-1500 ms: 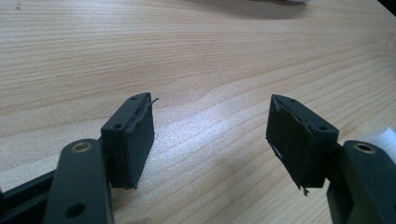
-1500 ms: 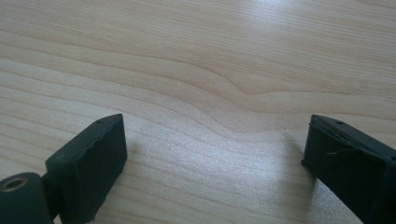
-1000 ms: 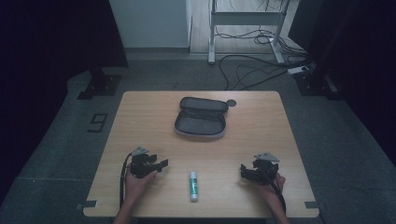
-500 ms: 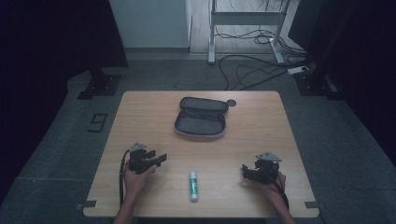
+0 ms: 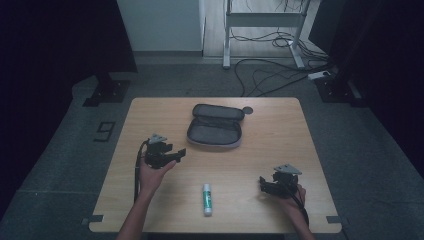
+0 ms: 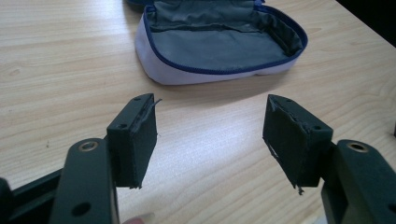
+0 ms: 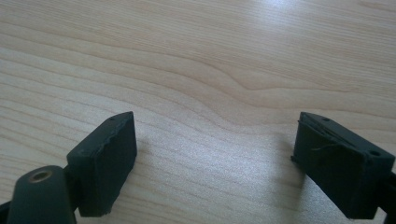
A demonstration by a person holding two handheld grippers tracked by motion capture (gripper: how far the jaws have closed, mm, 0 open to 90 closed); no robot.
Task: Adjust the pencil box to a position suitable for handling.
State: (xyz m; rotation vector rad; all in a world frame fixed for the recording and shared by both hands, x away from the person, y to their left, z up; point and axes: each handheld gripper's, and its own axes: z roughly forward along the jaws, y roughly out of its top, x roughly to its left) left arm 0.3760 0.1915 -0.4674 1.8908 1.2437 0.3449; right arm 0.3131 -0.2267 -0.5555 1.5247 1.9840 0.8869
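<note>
Nearest the table's front edge, a glue stick [image 5: 206, 199] with a green band is seen lying flat on the wooden table [image 5: 280, 135], its length running away from the person, between the two hands and touching neither. To its right, the right gripper [image 5: 263, 183] is held low over the wood, jaws spread wide with nothing between them (in the right gripper view, bare wood grain lies in the gap [image 7: 212, 158]). Farther up and to the left, the left gripper [image 5: 179, 153] is held in the left hand [image 5: 151, 170], its jaws likewise parted and empty; in the left gripper view [image 6: 210, 140] they are pointed toward the pencil case [image 6: 219, 42]. That case is seen unzipped and laid open near the table's middle [image 5: 216, 131], grey lining showing, a blue zip along its rim, well apart from both grippers. Beyond the table, cables [image 5: 265, 75] are strewn on the floor.
</note>
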